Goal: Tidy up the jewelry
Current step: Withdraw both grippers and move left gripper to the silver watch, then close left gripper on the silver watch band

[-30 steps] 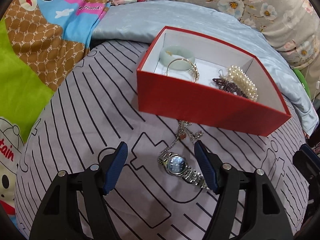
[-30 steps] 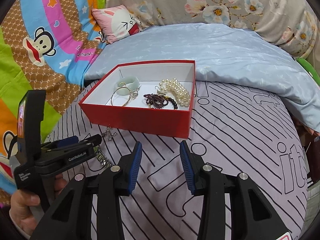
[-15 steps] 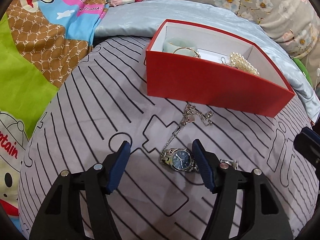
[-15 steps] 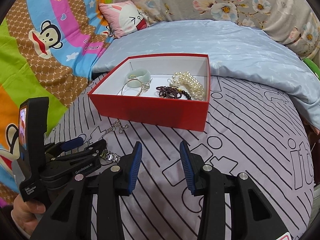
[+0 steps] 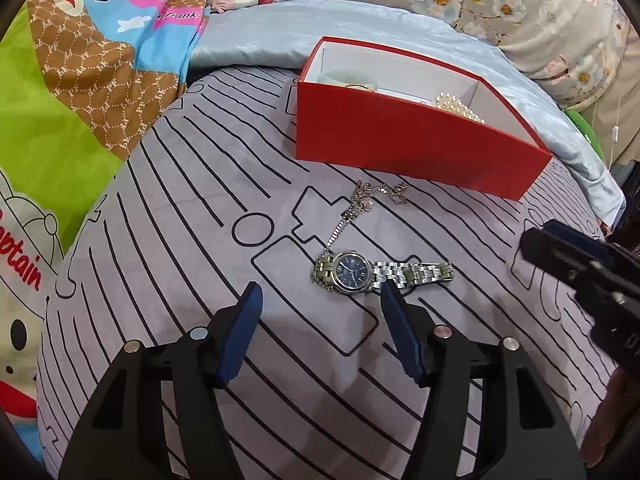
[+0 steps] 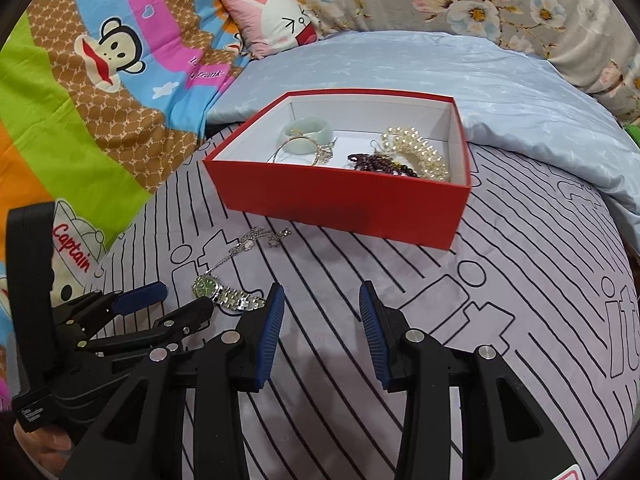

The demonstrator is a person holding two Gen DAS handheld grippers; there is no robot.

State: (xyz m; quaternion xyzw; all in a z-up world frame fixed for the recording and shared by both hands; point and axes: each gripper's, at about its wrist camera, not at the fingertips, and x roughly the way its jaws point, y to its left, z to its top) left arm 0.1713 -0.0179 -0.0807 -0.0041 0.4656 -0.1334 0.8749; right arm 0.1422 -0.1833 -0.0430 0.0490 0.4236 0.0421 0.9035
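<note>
Left tongs pull back from the red cardboard box, narrowing, still empty; silver blue-dial wristwatch lies ahead on the bed beside the silver chain necklace. Right tongs half-open, empty.

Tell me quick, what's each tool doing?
Left tool: open, jaws just been closing, nothing between them; watch just ahead.
Right tool: open, empty.

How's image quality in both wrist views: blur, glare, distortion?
Left wrist: sharp, heavy fisheye bend with dark corners, watch dial reads blue, soft shadow under the box. Right wrist: equally sharp, same bend, dial glints green, no blown highlights.
</note>
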